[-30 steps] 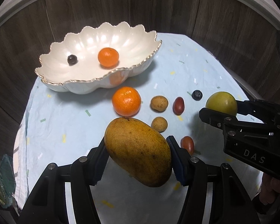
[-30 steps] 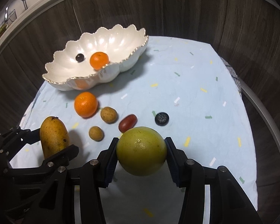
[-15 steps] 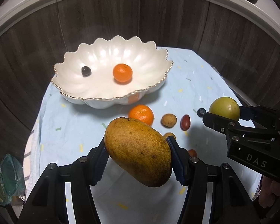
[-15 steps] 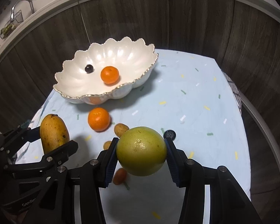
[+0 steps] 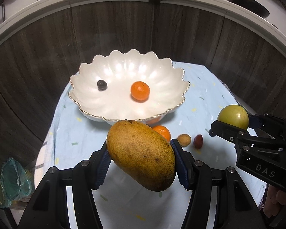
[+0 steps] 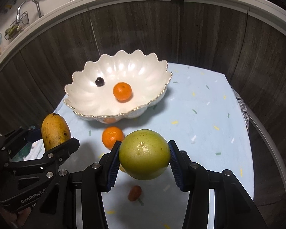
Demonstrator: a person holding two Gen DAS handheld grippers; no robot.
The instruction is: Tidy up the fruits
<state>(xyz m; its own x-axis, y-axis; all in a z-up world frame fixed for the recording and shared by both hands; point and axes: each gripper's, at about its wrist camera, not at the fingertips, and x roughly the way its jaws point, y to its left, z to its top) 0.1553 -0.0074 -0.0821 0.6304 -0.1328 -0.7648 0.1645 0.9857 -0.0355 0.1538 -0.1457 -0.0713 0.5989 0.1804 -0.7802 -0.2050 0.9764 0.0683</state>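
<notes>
The left claw (image 5: 141, 160) is clenched on a yellow-brown mango (image 5: 142, 155), held in the air on the near side of the scalloped white bowl (image 5: 177, 76). The right claw (image 6: 144, 156) grips a round yellow-green fruit (image 6: 144, 154), also lifted in front of the bowl. Inside the bowl sit a tangerine (image 5: 140, 91) and a dark berry (image 5: 101, 84). Just before the bowl, on the blue-clothed bench (image 6: 200, 114), lies another tangerine (image 6: 112, 136), with what may be a red date (image 6: 134, 192) nearer still.

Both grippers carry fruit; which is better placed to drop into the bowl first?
Probably the left gripper: its mango sits directly before the scalloped bowl, while the right gripper's green citrus hangs off toward the bowl's right.
</notes>
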